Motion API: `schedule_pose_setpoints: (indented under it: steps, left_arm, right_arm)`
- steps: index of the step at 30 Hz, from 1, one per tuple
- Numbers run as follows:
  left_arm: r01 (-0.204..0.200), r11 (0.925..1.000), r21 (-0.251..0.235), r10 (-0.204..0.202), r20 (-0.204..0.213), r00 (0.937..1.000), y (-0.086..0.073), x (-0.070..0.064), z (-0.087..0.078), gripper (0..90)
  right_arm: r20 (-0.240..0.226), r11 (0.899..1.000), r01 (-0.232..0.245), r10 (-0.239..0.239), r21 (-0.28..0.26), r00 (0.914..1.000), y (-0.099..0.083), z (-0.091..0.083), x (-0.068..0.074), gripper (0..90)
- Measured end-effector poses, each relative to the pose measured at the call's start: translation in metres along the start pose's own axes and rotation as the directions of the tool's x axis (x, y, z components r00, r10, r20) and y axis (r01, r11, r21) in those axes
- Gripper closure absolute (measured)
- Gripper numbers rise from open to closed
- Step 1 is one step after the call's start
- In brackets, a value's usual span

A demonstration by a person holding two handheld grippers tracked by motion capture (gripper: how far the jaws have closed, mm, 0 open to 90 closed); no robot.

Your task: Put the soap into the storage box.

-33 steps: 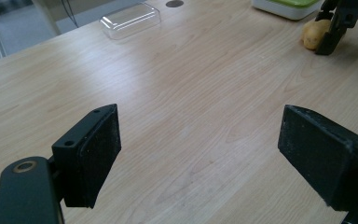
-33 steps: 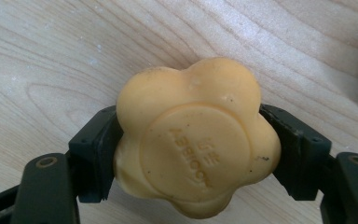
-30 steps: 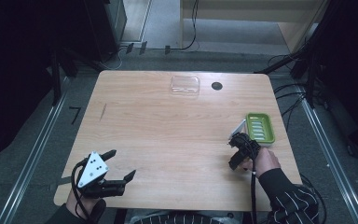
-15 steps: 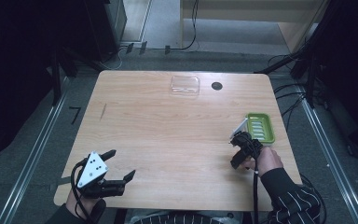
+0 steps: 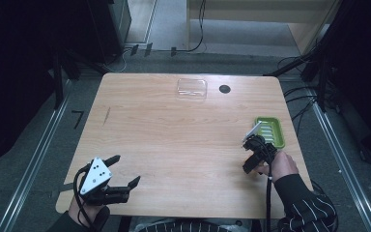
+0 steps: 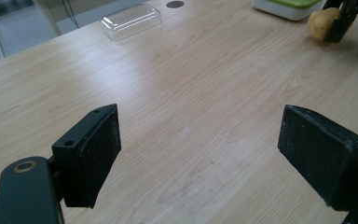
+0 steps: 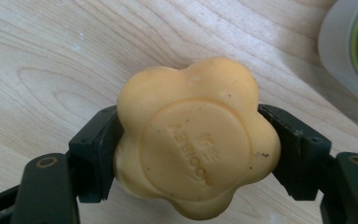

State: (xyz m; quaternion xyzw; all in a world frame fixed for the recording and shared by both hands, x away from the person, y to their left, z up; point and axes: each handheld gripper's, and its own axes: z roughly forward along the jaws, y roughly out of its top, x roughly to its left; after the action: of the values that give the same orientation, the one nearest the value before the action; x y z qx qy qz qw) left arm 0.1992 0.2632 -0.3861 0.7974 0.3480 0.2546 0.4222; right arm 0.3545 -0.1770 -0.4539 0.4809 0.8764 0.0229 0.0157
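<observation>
A yellow-orange flower-shaped soap (image 7: 196, 135) with stamped lettering sits between the jaws of my right gripper (image 7: 193, 140), which is shut on it just above the wood. In the high view the right gripper (image 5: 252, 153) is at the table's right side, just in front of the green soap dish (image 5: 269, 131). The left gripper view shows the soap (image 6: 320, 24) held beside that dish (image 6: 289, 7). My left gripper (image 5: 128, 169) is near the front left edge, open, nothing between its pads (image 6: 98, 149).
A clear plastic lid (image 5: 192, 89) lies at the far middle of the wooden table (image 5: 174, 135), with a small black hole (image 5: 224, 89) to its right. The dish's grey rim (image 7: 340, 51) is close on the soap's right.
The right gripper with the soap has shifted slightly toward the green dish and tilted a little. The left gripper has stayed still.
</observation>
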Motion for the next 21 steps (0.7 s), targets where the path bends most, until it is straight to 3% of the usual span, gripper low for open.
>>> schedule_pose_setpoints:
  steps: [21]
  left_arm:
    - [0.000, 1.0000, 0.000, 0.000, -0.002, 1.0000, 0.000, 0.000, 0.000, 13.6]
  right_arm:
    - [0.013, 0.999, -0.040, 0.041, -0.010, 0.9991, -0.010, -0.009, -0.013, 26.7]
